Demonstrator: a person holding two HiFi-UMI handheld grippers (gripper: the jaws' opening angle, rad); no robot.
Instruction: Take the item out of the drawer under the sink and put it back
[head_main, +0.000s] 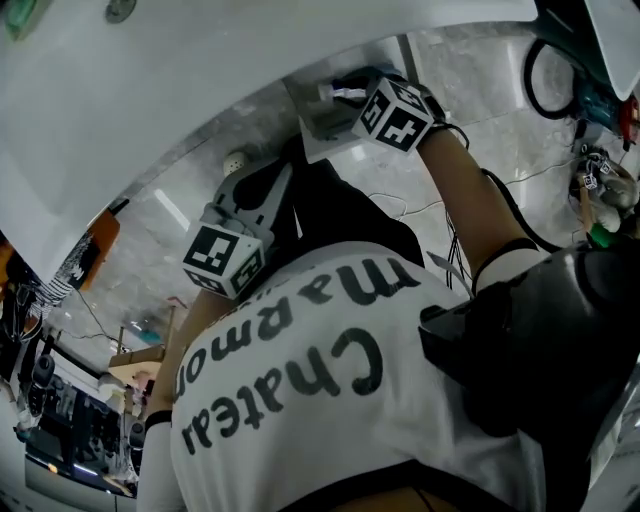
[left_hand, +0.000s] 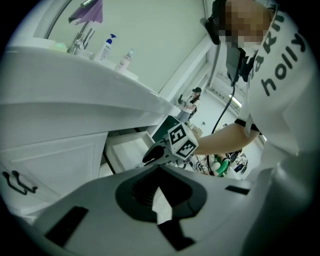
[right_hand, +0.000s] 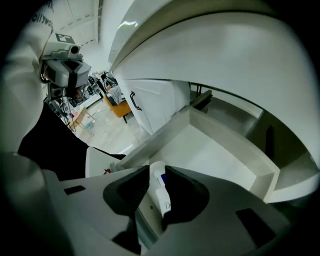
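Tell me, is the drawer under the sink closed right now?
No, the white drawer stands pulled out beneath the sink, its inside showing.

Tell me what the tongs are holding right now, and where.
The left tongs hold nothing. A white, blue-marked item stands inside the right tongs, over the open drawer, but the jaws look parted around it, not clamped.

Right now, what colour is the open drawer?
The drawer is white; the right gripper view shows it best.
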